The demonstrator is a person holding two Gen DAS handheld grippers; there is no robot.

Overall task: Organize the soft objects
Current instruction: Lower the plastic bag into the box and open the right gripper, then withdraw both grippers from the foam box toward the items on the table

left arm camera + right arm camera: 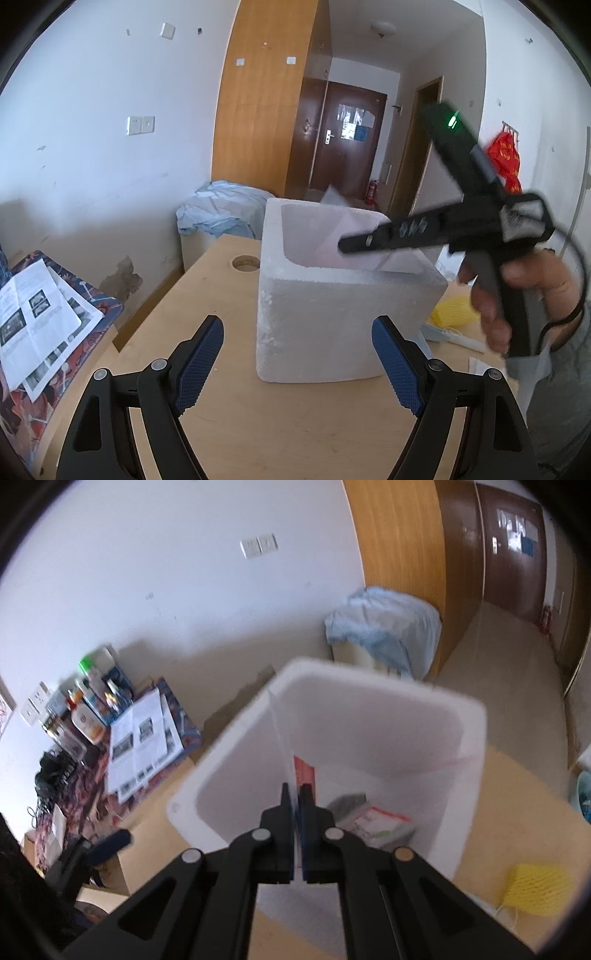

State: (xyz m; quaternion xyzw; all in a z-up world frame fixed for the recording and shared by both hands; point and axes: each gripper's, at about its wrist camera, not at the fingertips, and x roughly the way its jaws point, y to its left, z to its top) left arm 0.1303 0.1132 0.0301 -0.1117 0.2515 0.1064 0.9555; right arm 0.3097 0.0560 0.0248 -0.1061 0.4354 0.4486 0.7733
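A white foam box (332, 314) stands on the wooden table (229, 417). My left gripper (297, 360) is open and empty, low in front of the box. My right gripper (341, 245) reaches over the box's rim from the right. In the right wrist view my right gripper (295, 794) is shut on a thin clear plastic bag (284, 734) with a red strip, held over the open foam box (472, 746). Flat packets (373, 821) lie at the bottom of the box. A yellow foam net (535, 890) lies on the table to the box's right; it also shows in the left wrist view (452, 314).
A patterned cloth with printed sheets (37, 314) lies left of the table. A round hole (245, 263) is in the tabletop behind the box. A bin with a blue bag (221, 218) stands beyond the table. Bottles and clutter (88, 705) sit at the wall.
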